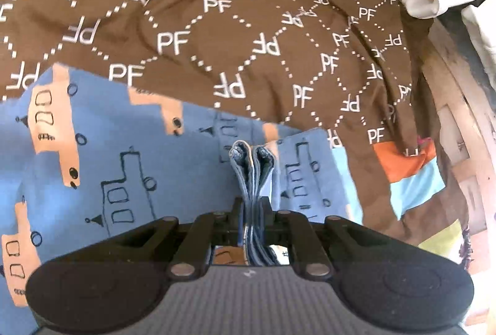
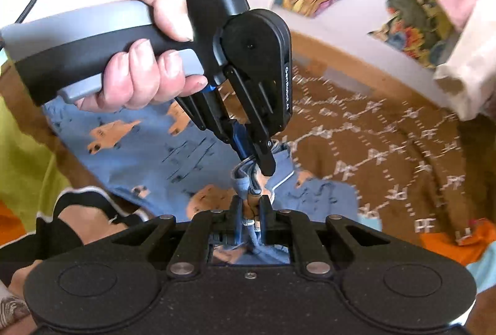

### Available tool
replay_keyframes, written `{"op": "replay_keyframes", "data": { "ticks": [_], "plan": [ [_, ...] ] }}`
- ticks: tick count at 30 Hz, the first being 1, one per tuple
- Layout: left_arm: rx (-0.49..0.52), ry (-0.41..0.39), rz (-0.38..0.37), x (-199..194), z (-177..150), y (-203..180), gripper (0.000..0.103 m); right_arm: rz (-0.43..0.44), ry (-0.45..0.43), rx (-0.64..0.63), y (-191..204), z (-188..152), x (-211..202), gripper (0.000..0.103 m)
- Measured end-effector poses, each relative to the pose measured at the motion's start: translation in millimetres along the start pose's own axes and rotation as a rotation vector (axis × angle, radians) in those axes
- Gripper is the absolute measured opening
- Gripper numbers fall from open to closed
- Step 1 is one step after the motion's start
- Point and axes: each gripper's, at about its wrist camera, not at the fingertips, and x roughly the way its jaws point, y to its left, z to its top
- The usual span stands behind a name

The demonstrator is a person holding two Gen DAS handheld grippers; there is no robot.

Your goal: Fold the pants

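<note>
Both grippers clamp the blue pants (image 1: 130,167): the left gripper (image 1: 251,204) pinches a bunched stack of hem layers between its fingers, and the right gripper (image 2: 250,207) nips an adjoining bunch, the rest spread over the brown bedspread (image 1: 217,24).

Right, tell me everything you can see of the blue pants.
The blue pants look like soft, thin knit, printed with peach vehicles and dark outline drawings. They lie spread on a brown bedspread patterned with white PF letters. A bunched edge showing several stacked layers is pinched in the left gripper, its tip sticking out past the fingers. The right gripper clamps another gathered bit close beside it. Both pinched parts are lifted off the flat remainder.
</note>
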Motion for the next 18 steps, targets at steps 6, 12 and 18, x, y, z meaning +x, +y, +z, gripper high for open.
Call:
{"op": "replay_keyframes", "data": {
  "ticks": [6,12,18],
  "plan": [
    [-0.019,0.005,-0.018,6.7,-4.2,16.6,0.025,0.010,0.040,0.001,3.7,-3.0,5.6,0.017],
    [-0.048,0.012,-0.017,8.6,-6.4,20.7,0.022,0.016,0.049,0.004,3.3,-4.6,7.5,0.021],
    [-0.006,-0.007,0.044,4.6,-9.1,6.5,0.012,0.016,0.045,-0.007,2.7,-5.1,7.9,0.019]
  ]
}}
